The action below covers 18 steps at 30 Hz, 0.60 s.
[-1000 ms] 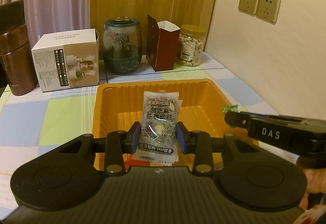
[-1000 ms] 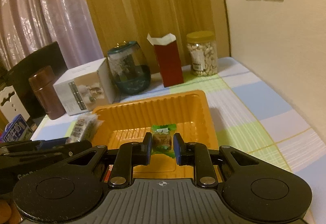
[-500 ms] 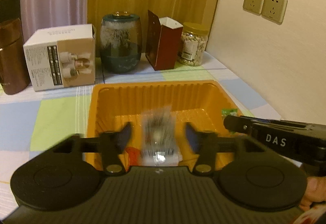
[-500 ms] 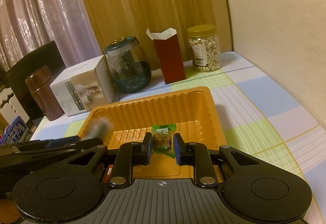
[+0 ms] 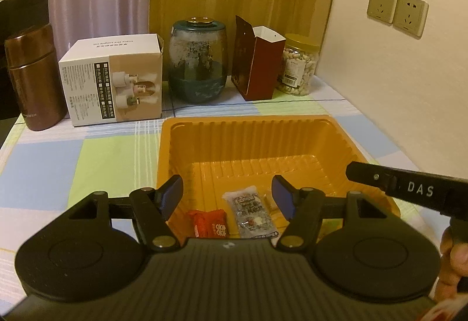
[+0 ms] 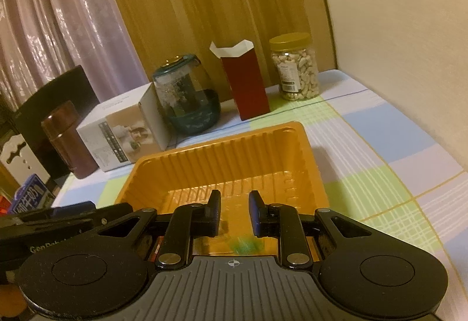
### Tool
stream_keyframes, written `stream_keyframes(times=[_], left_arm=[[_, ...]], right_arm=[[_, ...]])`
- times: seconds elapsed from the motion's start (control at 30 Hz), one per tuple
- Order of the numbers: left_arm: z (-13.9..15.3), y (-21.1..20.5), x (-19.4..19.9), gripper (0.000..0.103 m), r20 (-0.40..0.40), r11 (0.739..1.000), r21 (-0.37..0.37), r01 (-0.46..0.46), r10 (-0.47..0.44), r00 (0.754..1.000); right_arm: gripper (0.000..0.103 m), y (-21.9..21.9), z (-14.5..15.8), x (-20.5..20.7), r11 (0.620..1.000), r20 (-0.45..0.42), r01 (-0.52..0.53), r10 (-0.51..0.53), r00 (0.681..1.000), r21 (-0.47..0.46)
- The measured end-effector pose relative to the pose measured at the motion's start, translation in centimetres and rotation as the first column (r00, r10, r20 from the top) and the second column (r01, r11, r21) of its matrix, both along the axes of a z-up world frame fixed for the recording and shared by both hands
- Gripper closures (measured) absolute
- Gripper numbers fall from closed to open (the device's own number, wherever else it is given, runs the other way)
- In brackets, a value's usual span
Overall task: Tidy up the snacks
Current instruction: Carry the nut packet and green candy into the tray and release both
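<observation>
An orange plastic tray [image 5: 251,128] [image 6: 310,157] sits on the checked tablecloth. In the left wrist view a clear nut-snack packet [image 5: 253,214] and a red snack packet [image 5: 209,223] lie on the tray floor. My left gripper [image 5: 228,195] is open and empty above them. My right gripper [image 6: 234,211] is open over the tray's near end; a blurred green snack packet [image 6: 245,245] lies below it, loose. The right gripper's finger also shows in the left wrist view [image 5: 403,189].
Behind the tray stand a brown flask [image 5: 32,78], a white box [image 5: 114,81], a glass jar [image 5: 199,60], a dark red carton [image 5: 257,60] and a jar of nuts [image 5: 298,66]. A wall with sockets [image 5: 395,11] is on the right.
Both grippers opened. The nut-snack packet dropped from the left gripper into the tray. The green packet dropped from the right gripper and now lies below it.
</observation>
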<state>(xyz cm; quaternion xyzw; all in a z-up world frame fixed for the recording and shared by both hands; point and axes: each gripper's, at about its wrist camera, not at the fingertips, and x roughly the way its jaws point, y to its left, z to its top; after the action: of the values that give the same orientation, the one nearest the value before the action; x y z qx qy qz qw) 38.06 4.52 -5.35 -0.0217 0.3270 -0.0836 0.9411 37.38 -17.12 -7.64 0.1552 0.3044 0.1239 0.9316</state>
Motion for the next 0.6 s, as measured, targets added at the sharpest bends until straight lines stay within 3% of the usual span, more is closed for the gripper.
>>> stream_keyframes(times=[0.1,0.17,0.6], left_arm=[[-0.1,0.0,-0.1,0.039,-0.002,1.0,0.005,0.001,-0.001,1.0],[-0.2,-0.1,-0.3,0.039,-0.003,1.0,0.007,0.003,-0.003,1.0],[0.3,-0.2,-1.9,0.039,0.005,1.0,0.003,0.006,-0.006,1.0]], right_arm=[[0.076,-0.3,-0.1,0.1,0.999,0.009,-0.007,0.006,1.0,0.048],[0.059,-0.7,-0.1,0.1,0.997,0.007,0.006,-0.007,1.0,0.073],[0.058,-1.3,1.0,-1.5,0.999,0.066,0.045,-0.047,0.997,0.028]])
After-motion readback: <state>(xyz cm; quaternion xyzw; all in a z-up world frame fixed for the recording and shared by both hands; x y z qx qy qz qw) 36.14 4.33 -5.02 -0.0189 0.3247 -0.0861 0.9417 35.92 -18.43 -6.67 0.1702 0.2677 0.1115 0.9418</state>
